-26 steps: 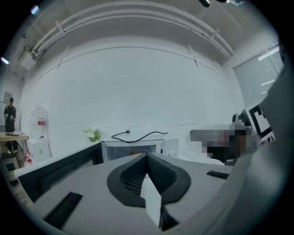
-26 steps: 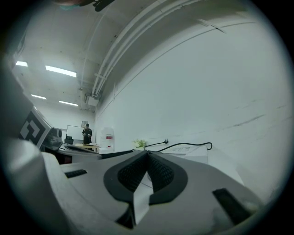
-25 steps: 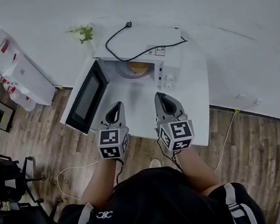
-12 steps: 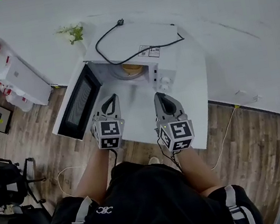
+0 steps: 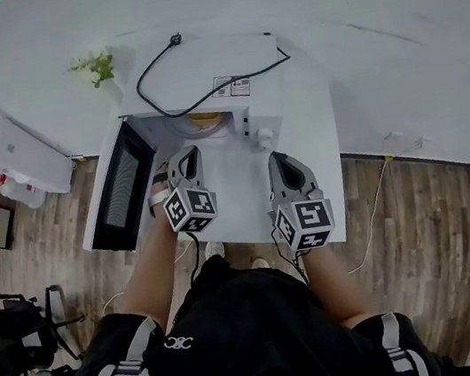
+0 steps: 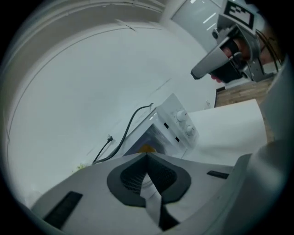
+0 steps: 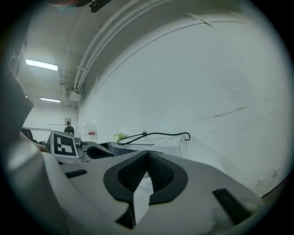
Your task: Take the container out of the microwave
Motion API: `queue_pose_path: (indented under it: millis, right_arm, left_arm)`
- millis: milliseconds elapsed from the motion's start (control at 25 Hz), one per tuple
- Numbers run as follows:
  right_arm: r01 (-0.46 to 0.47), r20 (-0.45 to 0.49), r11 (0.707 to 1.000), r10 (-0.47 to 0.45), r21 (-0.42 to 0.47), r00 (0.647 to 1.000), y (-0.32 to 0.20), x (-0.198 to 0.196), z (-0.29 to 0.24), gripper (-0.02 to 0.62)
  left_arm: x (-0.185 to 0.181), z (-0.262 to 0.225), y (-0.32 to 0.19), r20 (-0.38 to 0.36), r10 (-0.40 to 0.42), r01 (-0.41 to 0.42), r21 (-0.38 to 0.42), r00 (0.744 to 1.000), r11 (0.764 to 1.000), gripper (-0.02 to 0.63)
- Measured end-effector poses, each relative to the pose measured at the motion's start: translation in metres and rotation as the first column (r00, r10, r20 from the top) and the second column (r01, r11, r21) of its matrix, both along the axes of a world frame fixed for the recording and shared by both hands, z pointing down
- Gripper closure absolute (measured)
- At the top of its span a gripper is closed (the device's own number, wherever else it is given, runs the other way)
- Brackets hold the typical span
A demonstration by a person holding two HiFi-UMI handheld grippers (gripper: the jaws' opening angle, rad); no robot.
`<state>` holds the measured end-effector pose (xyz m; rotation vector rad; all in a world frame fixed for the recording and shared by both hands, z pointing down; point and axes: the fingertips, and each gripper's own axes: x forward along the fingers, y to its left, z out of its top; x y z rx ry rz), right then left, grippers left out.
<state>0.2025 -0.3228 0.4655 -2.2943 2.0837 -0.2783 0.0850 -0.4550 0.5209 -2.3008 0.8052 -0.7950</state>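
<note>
The white microwave [image 5: 216, 82] stands on a white table [image 5: 320, 136] with its door [image 5: 120, 198] swung open to the left. Inside its cavity sits a yellow-orange container [image 5: 205, 121], also a small orange patch [image 6: 147, 148] just above the jaws in the left gripper view. My left gripper [image 5: 186, 153] is shut and empty, in front of the opening, a short way from the container. My right gripper [image 5: 277, 159] is shut and empty too, over the table below the control knobs [image 5: 258, 139]. The right gripper [image 6: 202, 73] also shows in the left gripper view.
A black power cable [image 5: 200, 90] lies across the microwave's top. A small plant [image 5: 92, 68] stands at the wall left of it. White cabinets [image 5: 3, 151] and dark office chairs [image 5: 8, 331] stand on the wooden floor at the left.
My left gripper has rolled and moved up toward the microwave opening. The right gripper has drifted slightly right, away from the knobs. Both jaws stayed shut.
</note>
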Motion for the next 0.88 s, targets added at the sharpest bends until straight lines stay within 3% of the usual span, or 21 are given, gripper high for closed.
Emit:
queue_pose_path:
  millis: [120, 240, 640, 760, 880]
  right_arm:
    - [-0.036, 0.000, 0.999, 0.036, -0.003, 0.999, -0.009, 0.006, 0.000, 0.591]
    - [-0.075, -0.001, 0.997, 0.075, -0.002, 0.997, -0.017, 0.010, -0.001, 0.591]
    - [-0.235, -0.016, 0.971, 0.234, -0.042, 0.972, -0.024, 0.025, 0.006, 0.591]
    - [-0.286, -0.020, 0.956, 0.285, -0.060, 0.958, -0.021, 0.031, 0.011, 0.591]
    - [-0.330, -0.024, 0.940, 0.329, -0.081, 0.944, -0.015, 0.032, 0.017, 0.591]
  left_arm:
    - [0.015, 0.011, -0.013, 0.096, 0.064, -0.072, 0.089, 0.993, 0.993, 0.591]
    - [0.027, 0.028, -0.027, 0.150, 0.114, -0.132, 0.117, 0.982, 0.984, 0.589]
    - [0.059, 0.089, -0.090, 0.279, 0.212, -0.224, 0.009, 0.937, 0.975, 0.527]
    - [0.066, 0.109, -0.111, 0.323, 0.232, -0.230, -0.046, 0.918, 0.972, 0.489]
    - [0.070, 0.123, -0.125, 0.369, 0.253, -0.251, -0.053, 0.894, 0.966, 0.483]
